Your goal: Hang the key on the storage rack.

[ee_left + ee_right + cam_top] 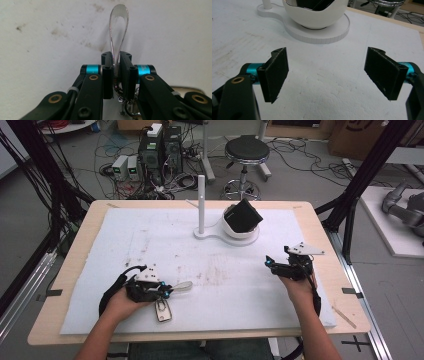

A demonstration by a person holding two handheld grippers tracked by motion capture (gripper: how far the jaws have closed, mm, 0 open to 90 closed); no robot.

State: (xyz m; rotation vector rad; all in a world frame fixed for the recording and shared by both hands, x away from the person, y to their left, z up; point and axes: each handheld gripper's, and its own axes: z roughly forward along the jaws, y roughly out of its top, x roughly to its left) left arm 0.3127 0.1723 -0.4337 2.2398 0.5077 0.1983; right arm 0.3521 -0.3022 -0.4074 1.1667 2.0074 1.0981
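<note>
A key fob [162, 310] lies at the near left of the white foam mat [150, 235], with a silvery loop strap [182, 286] reaching out to its right. My left gripper [165, 291] is shut on the base of that loop strap [119, 10], which sticks out beyond the closed pads. Under the jaws hangs the metal key ring and chain [127, 107]. My right gripper [270, 262] rests at the right of the mat, open and holding nothing [327, 72]. It points toward a white bowl [317, 17] on a stand.
A white stand [220, 238] with an upright post [201, 202] and a bowl holding a black block [243, 215] sits at the back centre of the mat. The wooden table edge [330, 250] runs close to the right hand. A stool and cables are on the floor beyond.
</note>
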